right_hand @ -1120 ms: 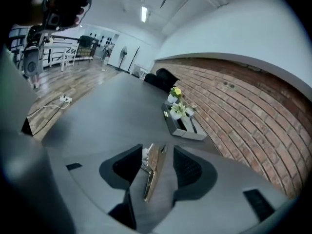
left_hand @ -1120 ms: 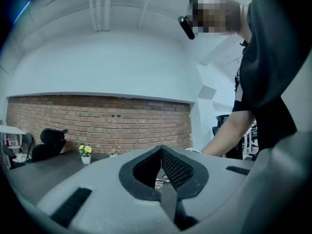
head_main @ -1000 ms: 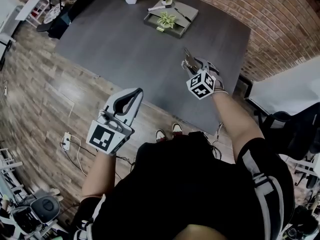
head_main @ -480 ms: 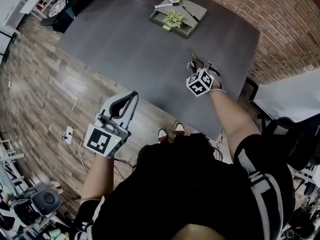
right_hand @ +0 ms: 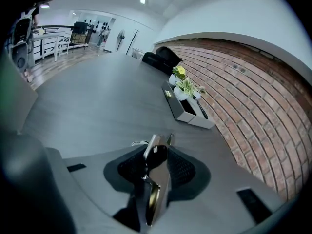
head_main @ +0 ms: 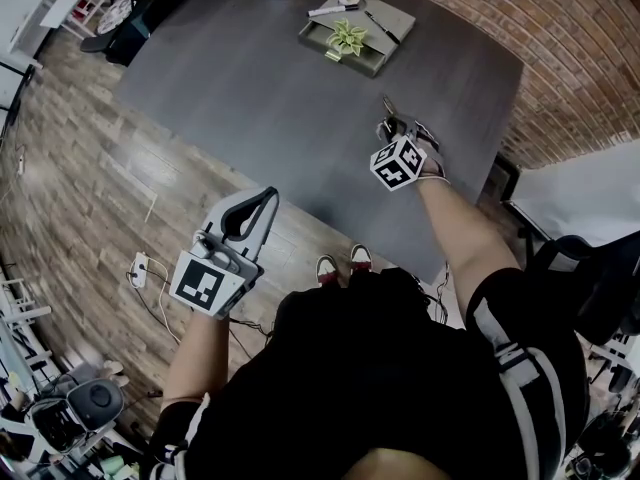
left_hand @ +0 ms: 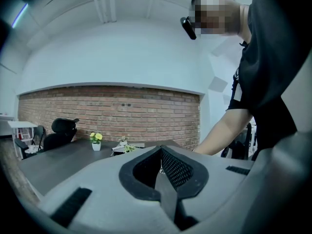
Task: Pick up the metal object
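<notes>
Head view
- right claw (head_main: 392, 126): clenched on the metal object (head_main: 386, 107), whose end sticks out past the tips.
- table (head_main: 250, 78): below this claw, running ahead and to its left.
- tray (head_main: 388, 26): on the table, well ahead of the right claw.
- left claw (head_main: 266, 199): over the floor (head_main: 90, 168), beside the table edge and well apart from the right claw.

Left gripper view
- left claw (left_hand: 160, 151): jaws together, nothing between them.
- table (left_hand: 53, 162): ahead of the tips, low and to the left.
- arm (left_hand: 219, 135): ahead of the claw, to the right.

Right gripper view
- right claw (right_hand: 158, 149): jaws closing, both pads against the metal object.
- metal object (right_hand: 156, 179): between the jaws, lying lengthwise along them, with its top just past the pads. I cannot tell what kind of tool it is.
- tray (right_hand: 181, 112): well ahead of the claw, slightly right, plants in it.
</notes>
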`<state>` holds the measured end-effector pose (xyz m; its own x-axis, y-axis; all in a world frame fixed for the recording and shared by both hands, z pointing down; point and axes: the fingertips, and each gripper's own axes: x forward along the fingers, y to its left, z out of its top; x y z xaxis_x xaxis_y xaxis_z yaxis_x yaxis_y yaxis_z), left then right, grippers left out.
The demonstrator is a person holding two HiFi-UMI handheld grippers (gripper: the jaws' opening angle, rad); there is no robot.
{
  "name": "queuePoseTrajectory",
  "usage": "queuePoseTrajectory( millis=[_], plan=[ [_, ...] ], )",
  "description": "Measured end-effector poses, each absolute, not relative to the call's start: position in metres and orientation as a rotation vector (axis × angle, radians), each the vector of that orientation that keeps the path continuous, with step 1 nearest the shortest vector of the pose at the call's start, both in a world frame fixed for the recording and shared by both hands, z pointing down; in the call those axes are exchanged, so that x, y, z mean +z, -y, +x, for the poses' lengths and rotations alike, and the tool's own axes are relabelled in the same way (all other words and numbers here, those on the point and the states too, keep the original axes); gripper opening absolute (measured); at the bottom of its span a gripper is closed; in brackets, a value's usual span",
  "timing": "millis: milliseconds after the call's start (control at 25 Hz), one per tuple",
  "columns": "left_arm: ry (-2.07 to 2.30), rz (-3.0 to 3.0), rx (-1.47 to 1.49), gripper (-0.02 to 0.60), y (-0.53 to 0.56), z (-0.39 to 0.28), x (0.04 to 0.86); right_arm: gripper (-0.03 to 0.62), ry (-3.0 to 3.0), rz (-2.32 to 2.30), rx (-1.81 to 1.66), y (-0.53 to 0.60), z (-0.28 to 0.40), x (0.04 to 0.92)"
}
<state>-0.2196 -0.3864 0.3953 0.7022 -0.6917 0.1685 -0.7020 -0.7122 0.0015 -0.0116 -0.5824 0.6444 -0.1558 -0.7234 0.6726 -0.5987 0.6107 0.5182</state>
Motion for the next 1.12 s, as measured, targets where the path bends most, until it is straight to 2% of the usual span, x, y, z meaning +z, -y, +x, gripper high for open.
queuePoseTrajectory(
  millis=[640, 1120],
  plan=[
    [1.126, 2.864, 0.223, 0.009, 0.386, -0.205, 0.392, 0.086, 1.894, 1.182, -0.191, 0.581, 0.009, 0.608],
    [1.052, 2.959, 0.155, 0.009, 0.378, -0.179, 0.375, 0.086, 2.345, 1.508, -0.116, 0.52, 0.018, 0.454]
  ],
)
